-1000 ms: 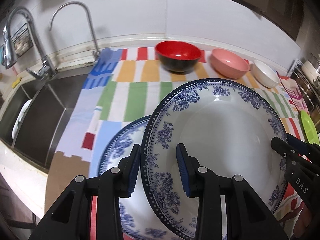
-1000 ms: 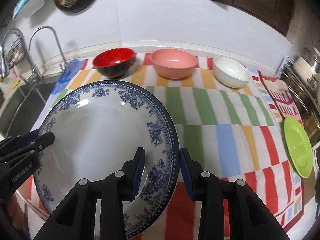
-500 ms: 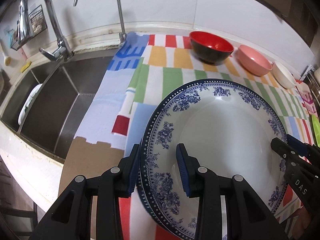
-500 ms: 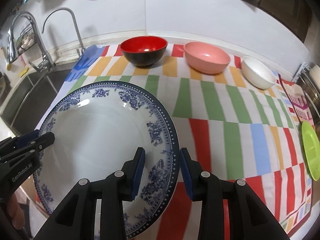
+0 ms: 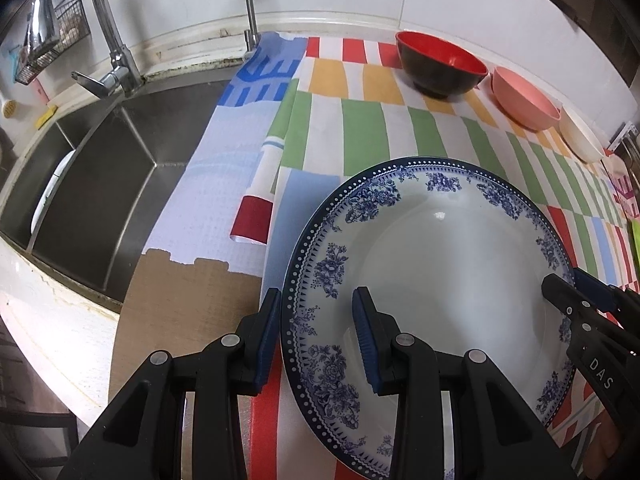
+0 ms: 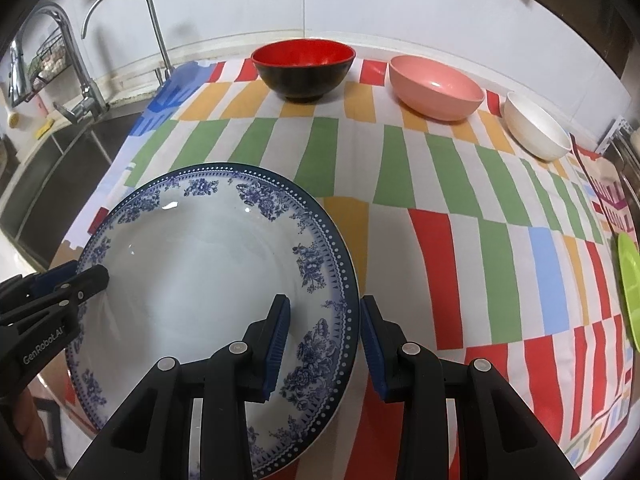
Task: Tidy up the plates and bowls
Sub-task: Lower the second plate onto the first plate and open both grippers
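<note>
Together, the left gripper point(image 5: 314, 338) and the right gripper point(image 6: 324, 338) are holding a blue-and-white plate point(image 5: 432, 264) by opposite rims, each pair of jaws clamping its edge, over the striped cloth point(image 6: 460, 216) at lower centre. Along the top of the right wrist frame, a red-and-black bowl point(image 6: 304, 70), a pink bowl point(image 6: 436, 86) and a white bowl point(image 6: 536, 126) are sitting in a row, while a sink point(image 5: 92, 184) is lying at left.

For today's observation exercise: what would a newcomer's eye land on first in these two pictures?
First, the blue-and-white floral plate, large in the foreground, gripped at opposite rims by the left gripper and right gripper. Next, the striped cloth beneath it, with a red-and-black bowl, pink bowl and white bowl lined along the back wall.
</note>
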{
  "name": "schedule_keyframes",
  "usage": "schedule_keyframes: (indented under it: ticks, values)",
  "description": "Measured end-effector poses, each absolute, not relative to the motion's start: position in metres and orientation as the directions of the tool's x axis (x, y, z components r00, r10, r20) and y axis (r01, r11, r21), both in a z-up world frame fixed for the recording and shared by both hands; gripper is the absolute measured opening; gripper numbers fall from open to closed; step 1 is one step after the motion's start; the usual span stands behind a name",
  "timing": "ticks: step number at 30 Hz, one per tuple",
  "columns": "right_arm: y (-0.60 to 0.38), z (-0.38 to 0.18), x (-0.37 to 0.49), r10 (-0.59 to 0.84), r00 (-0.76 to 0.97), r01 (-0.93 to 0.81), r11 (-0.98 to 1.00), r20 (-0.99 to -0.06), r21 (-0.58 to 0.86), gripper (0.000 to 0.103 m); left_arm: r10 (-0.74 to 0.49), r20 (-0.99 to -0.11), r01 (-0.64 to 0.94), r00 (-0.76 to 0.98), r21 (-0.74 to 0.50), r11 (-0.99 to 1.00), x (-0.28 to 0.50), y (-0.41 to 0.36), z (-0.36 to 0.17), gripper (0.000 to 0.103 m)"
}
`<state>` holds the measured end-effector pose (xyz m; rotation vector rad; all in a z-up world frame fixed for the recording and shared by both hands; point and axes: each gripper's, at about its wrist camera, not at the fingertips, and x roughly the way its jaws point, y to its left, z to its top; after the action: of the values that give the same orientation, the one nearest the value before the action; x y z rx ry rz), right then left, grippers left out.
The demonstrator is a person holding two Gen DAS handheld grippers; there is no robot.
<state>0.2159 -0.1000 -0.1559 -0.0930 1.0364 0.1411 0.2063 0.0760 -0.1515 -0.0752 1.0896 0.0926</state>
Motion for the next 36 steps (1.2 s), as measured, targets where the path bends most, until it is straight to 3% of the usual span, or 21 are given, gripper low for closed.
schedule_keyframes:
  ticks: [17, 20, 23, 27, 31, 36]
  values:
    - [-0.1, -0.166, 0.218, 0.053, 0.477, -0.146, 0.989, -0.877, -0.019, 0.037, 0.03, -0.894, -0.096, 0.448, -0.015, 0.995, 0.209, 0.076, -0.158, 0.037]
    - [-0.1, -0.166, 0.217, 0.049, 0.48, -0.147, 0.989, -0.876, -0.025, 0.039, 0.037, -0.889, -0.1, 0.457, -0.01, 0.995, 0.208, 0.076, -0.155, 0.047]
    - [-0.102, -0.161, 0.216, 0.041, 0.493, -0.133, 0.991, -0.869, -0.029, 0.045, 0.039, -0.876, -0.096, 0.48, -0.008, 0.995, 0.206, 0.076, -0.149, 0.051]
    - [-0.106, -0.152, 0.212, 0.041, 0.517, -0.118, 0.993, -0.855, -0.024, 0.046, 0.041, -0.86, -0.077, 0.509, 0.002, 0.997, 0.204, 0.072, -0.139, 0.06]
    - [-0.115, -0.142, 0.205, 0.039, 0.55, -0.088, 0.996, -0.834, -0.011, 0.057, 0.033, -0.843, -0.052, 0.536, 0.007, 0.999, 0.203, 0.065, -0.127, 0.069]
    - [-0.128, -0.128, 0.197, 0.035, 0.579, -0.056, 0.998, -0.814, 0.003, 0.061, 0.019, -0.816, -0.007, 0.578, 0.018, 1.0, 0.201, 0.05, -0.11, 0.08]
